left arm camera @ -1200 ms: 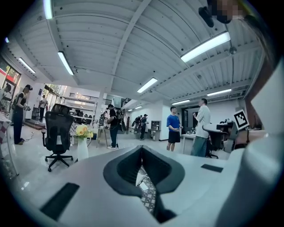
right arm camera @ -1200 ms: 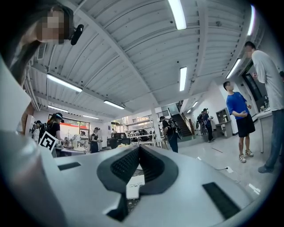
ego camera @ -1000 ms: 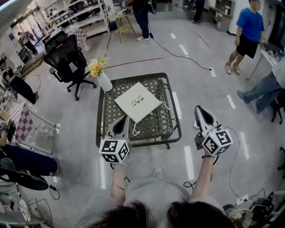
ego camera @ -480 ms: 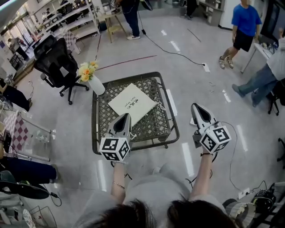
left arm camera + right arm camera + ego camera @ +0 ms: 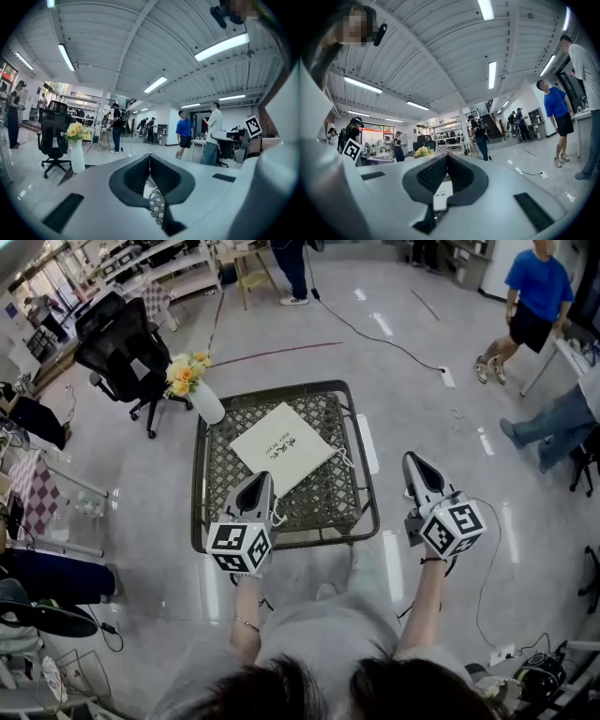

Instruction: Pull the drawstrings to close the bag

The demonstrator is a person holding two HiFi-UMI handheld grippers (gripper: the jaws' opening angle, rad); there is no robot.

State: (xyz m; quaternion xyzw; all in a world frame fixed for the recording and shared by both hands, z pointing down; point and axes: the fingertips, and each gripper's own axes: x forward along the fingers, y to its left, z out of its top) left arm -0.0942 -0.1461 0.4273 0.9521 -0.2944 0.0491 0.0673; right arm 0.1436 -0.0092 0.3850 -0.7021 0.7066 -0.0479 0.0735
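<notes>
Small and hard to make out: drawstrings (image 5: pixel 345 462) at corner of bag (image 5: pixel 283 447) on table (image 5: pixel 225 479). Left gripper (image 5: pixel 265 478) and right gripper (image 5: pixel 411 458): fingers fully clenched, grasping nothing.

Shows as a cream, square drawstring bag (image 5: pixel 284 446) with small dark print; lies flat, turned cornerwise, toward the far right corner of the lattice table (image 5: pixel 223 479); trails white drawstrings (image 5: pixel 345 461) loose off its right corner.

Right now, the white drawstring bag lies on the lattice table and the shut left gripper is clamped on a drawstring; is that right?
Not quite: the left gripper is shut on nothing, as the left gripper view shows its jaws together and empty. The white drawstring bag does lie on the lattice table.
</notes>
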